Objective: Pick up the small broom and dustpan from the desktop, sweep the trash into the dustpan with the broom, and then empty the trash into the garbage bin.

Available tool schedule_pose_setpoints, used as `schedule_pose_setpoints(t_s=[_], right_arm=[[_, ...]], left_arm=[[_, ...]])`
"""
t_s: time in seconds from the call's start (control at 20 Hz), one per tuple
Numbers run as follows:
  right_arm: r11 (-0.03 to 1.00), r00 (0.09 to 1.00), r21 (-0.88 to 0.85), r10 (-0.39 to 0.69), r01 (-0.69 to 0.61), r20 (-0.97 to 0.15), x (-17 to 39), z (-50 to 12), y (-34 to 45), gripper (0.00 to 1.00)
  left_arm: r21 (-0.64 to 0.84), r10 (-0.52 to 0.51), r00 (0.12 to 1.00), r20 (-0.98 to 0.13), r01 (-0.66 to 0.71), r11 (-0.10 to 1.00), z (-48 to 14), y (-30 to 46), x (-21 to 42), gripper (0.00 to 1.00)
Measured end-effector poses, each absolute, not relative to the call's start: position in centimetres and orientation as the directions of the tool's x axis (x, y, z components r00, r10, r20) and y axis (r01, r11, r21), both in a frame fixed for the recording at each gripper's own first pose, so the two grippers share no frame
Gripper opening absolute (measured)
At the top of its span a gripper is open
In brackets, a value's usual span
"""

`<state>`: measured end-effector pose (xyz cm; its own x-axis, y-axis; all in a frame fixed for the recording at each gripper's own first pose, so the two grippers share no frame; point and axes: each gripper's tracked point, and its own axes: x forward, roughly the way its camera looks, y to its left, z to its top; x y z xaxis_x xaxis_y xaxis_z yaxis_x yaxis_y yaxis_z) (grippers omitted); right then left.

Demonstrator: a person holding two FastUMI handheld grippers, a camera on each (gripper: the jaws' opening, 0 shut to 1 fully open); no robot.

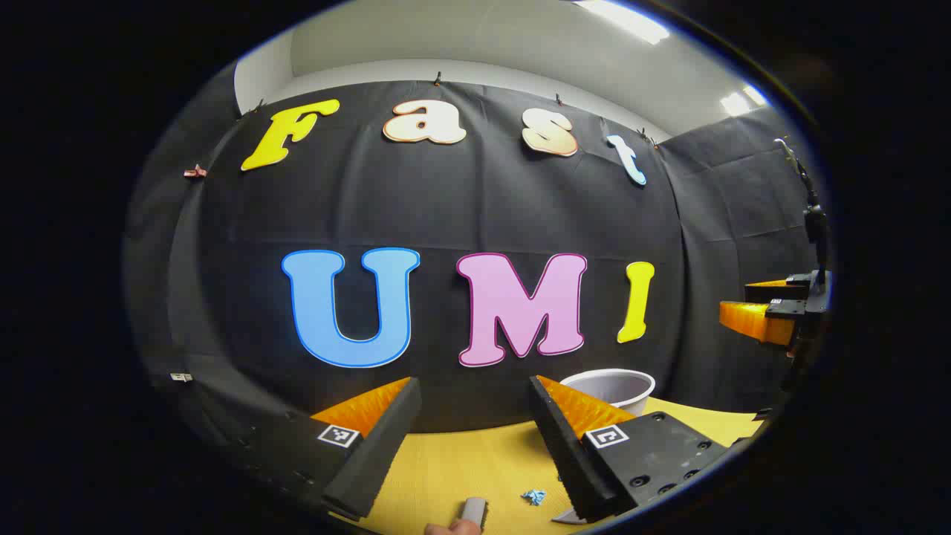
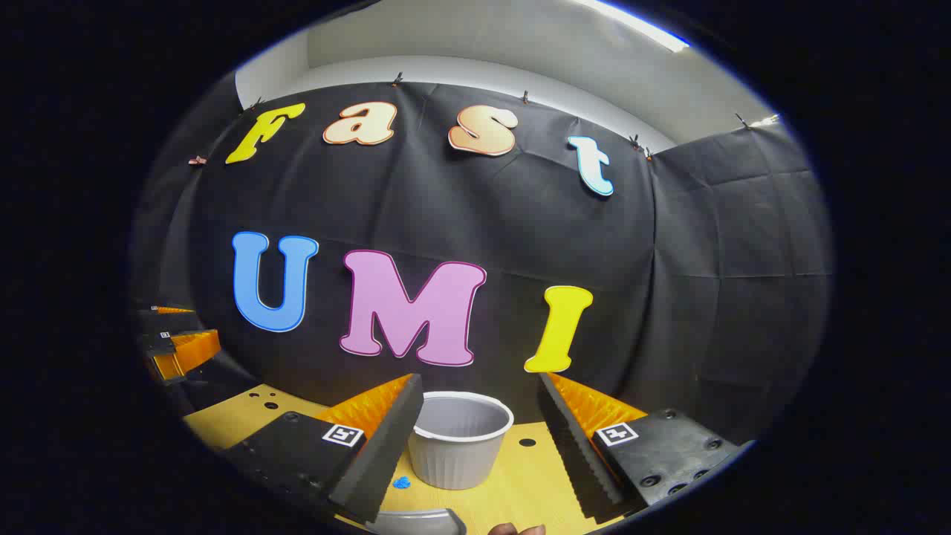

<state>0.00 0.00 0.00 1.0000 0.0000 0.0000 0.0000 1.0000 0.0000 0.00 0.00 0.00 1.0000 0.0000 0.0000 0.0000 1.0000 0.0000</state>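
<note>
On the yellow tabletop [image 2: 238,416], near the black cloth wall, stands a white ribbed garbage bin [image 2: 459,440], upright, with a blue scrap of trash [image 2: 401,482] just beside it. Both tools, the left tool [image 1: 475,397] and right tool [image 2: 481,397], are held wide apart above the tabletop, gripping nothing.

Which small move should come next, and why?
Probably lower both grippers toward the desktop to reach the tools. The left gripper and right gripper stand open and hold nothing, blue trash lies on the desktop, and the garbage bin stands ahead by the wall.
</note>
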Motion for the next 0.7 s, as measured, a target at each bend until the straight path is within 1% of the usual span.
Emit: schedule_pose_setpoints(t_s=[0.05,0.1,0.55,0.6,0.7], right_arm=[[1.000,1.000,0.001,0.001,-0.001,0.004,-0.05,0.19,0.03,0.97],[1.000,1.000,0.002,0.002,-0.002,0.006,-0.04,0.24,0.10,0.93],[1.000,1.000,-0.009,0.010,-0.010,0.007,-0.55,0.50,0.55,0.93],[1.000,1.000,-0.009,0.012,-0.012,0.006,-0.58,0.39,0.58,0.97],[1.000,1.000,-0.007,0.022,-0.022,0.002,-0.73,0.37,0.86,0.97]], left_arm=[[0.001,0.001,1.000,-0.001,-0.001,1.000,0.16,0.14,-0.06,0.95],[0.001,0.002,1.000,0.000,-0.002,1.000,0.04,0.09,-0.17,0.95],[0.006,-0.004,1.000,0.000,0.004,1.000,0.30,0.02,-0.58,0.95],[0.007,-0.005,1.000,0.000,0.005,1.000,0.18,0.03,-0.59,0.95],[0.005,-0.006,1.000,-0.002,0.006,1.000,0.11,0.07,-0.68,0.95]])
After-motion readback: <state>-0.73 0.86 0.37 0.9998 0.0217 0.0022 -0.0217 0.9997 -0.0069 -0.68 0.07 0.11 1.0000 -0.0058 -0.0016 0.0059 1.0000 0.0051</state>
